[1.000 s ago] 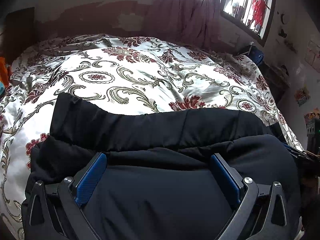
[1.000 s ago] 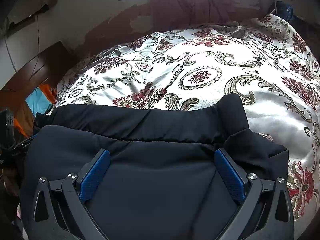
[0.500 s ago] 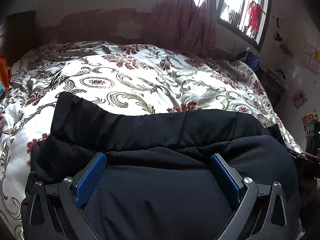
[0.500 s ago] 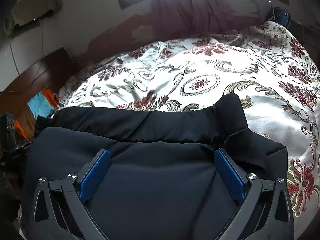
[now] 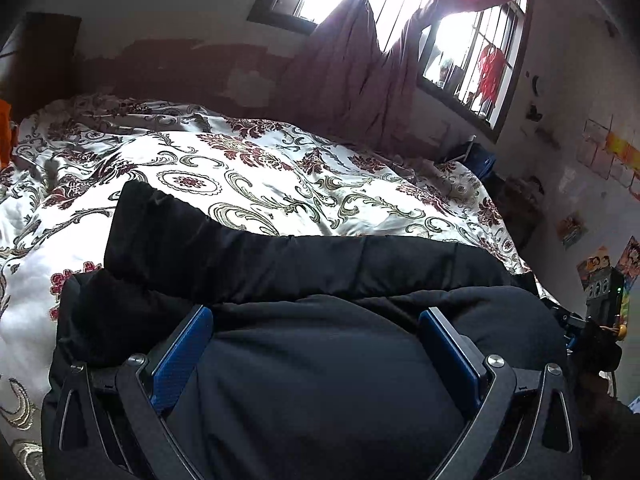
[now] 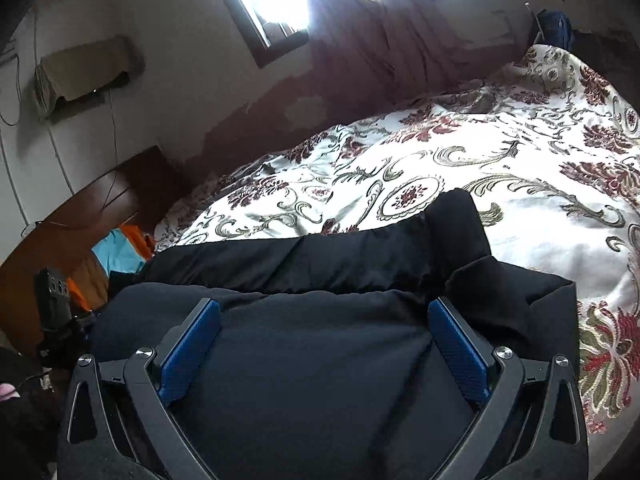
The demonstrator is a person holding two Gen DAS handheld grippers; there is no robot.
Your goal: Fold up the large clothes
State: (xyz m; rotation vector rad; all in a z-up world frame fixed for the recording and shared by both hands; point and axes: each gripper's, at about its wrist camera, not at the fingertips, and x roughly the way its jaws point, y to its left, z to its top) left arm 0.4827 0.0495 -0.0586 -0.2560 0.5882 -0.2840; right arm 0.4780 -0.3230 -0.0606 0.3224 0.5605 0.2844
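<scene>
Comparing both wrist views with those taken a second ago, the cameras have tilted upward: more wall and window now show above the bed, while the bulky black padded garment (image 5: 320,360) keeps the same folded outline on the white bedspread with red and gold floral print (image 5: 240,184). The long black sleeve (image 5: 280,256) lies flat across the far edge of the garment in both views (image 6: 340,256), unchanged in position. Judged from this, the sleeve fold is already laid and both tools are lifting away from the cloth to prepare the next fold, probably bringing one end of the body over the other. The left gripper (image 5: 316,344) has its blue-padded fingers (image 5: 182,360) spread wide, with garment fabric visible between them but nothing pinched. The right gripper (image 6: 324,340) is likewise spread wide, its blue pads (image 6: 460,352) standing apart over the dark panel of the garment, holding nothing. Whether either gripper rests on the fabric or hangs just above it cannot be told. The garment lies at the near edge of the bed, directly beneath both grippers.
</scene>
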